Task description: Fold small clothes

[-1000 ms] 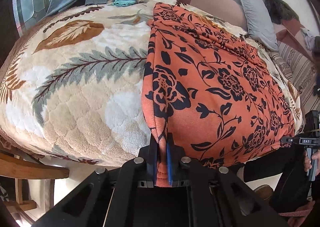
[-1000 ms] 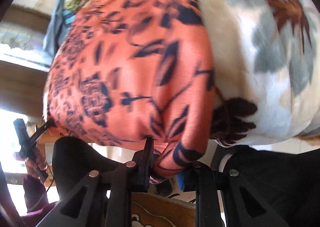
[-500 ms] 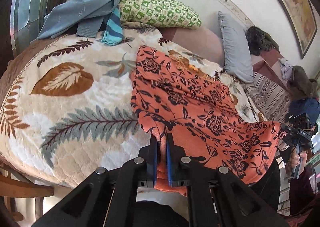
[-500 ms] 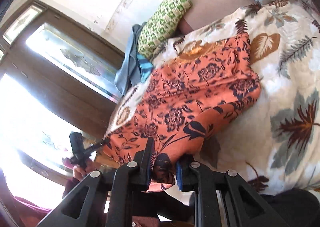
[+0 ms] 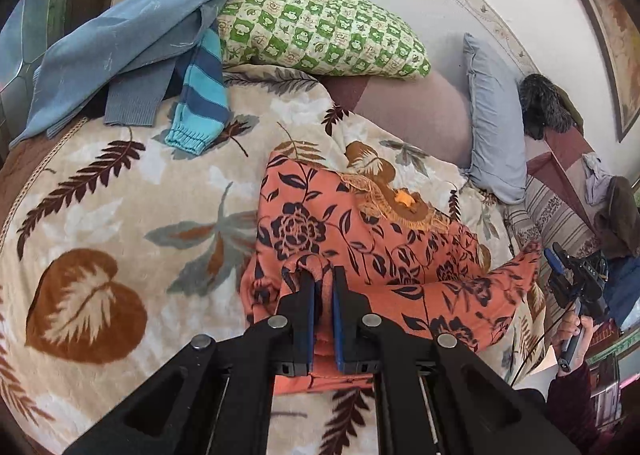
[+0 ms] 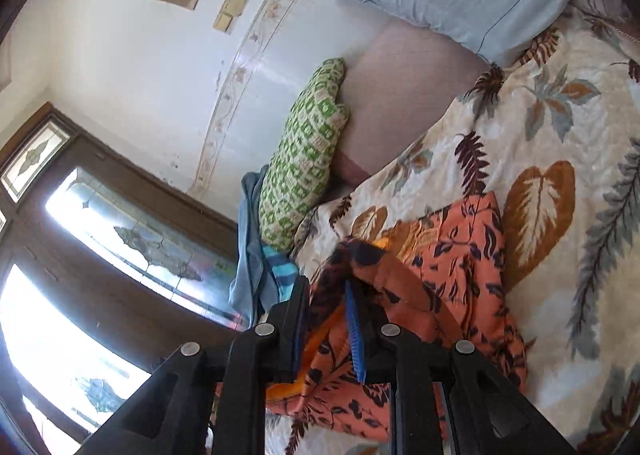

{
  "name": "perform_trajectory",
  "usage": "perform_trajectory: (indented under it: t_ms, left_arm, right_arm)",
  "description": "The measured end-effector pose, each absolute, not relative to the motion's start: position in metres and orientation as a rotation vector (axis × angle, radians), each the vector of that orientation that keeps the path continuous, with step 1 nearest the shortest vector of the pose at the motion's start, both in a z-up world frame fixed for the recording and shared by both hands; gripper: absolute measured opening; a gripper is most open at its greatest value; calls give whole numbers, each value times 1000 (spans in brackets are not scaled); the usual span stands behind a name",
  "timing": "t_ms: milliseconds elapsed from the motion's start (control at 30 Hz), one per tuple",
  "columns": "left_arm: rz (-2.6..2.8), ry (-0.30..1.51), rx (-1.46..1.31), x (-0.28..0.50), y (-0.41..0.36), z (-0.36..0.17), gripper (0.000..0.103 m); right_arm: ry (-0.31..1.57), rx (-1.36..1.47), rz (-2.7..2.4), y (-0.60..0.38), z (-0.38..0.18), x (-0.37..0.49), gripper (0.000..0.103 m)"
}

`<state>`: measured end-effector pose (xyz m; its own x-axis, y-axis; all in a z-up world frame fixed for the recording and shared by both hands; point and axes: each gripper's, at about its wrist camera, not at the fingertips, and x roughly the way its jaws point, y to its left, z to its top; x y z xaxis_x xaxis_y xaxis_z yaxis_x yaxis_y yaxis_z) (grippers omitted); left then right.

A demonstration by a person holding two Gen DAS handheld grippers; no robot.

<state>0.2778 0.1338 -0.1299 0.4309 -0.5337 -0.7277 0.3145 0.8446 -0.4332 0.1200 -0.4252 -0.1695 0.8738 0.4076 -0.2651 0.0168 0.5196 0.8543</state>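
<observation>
An orange garment (image 5: pixel 360 239) printed with dark flowers is spread rumpled on the leaf-patterned blanket (image 5: pixel 100 215). Its near edge is pinched in the closed left claw (image 5: pixel 323 287); another edge, at three o'clock, is gripped by the right claw (image 6: pixel 326 295).

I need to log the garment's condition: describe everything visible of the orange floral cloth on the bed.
The orange floral cloth is thin soft fabric, orange with dark navy flowers and vines, with a gold embroidered patch near its far end. It lies crumpled and partly doubled over on the leaf-print blanket. The left gripper and right gripper each pinch a lifted edge.
</observation>
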Motion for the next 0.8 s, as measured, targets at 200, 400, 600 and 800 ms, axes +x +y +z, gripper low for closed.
perform_trajectory:
  t_ms: [200, 400, 600, 800]
  left_arm:
    - [-474, 1049, -207, 366, 91, -148, 7]
    - [-441, 1096, -175, 402, 66, -169, 7]
    - [-426, 1091, -176, 402, 67, -168, 7]
    - [-412, 1093, -174, 388, 82, -160, 7]
  right_arm:
    - [423, 1103, 141, -471, -208, 184, 20]
    - [741, 945, 43, -473, -242, 231, 25]
    - [817, 859, 63, -458, -255, 249, 80]
    - [922, 704, 72, -423, -266, 267, 64]
